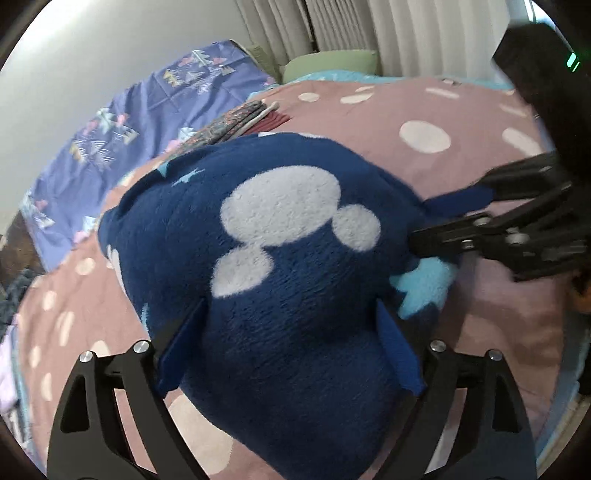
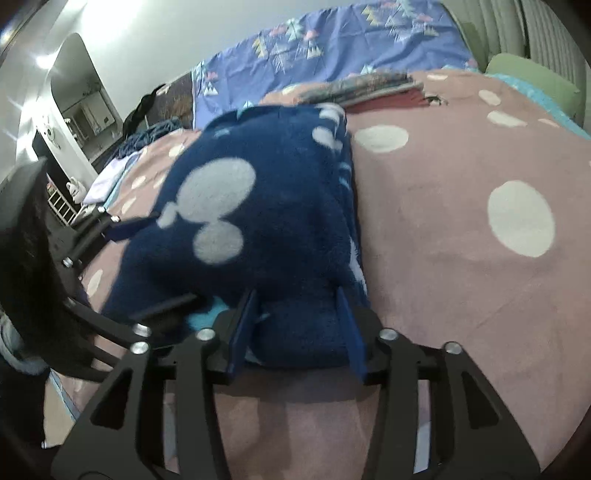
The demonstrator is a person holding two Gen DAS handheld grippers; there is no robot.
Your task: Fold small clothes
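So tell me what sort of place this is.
Probably a bedroom: a bed under a pink white-dotted blanket, a green pillow by pleated curtains, and folded clothes stacked there.

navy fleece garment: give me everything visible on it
The navy fleece garment looks plush and thick, printed with pale mouse-head shapes, small light-blue stars and a turquoise patch near one edge. It is bunched in a mound on the pink dotted blanket. The left gripper and the right gripper each have fabric between their blue pads.

navy fleece garment | white mouse-head prints | bunched, folded over | on bed
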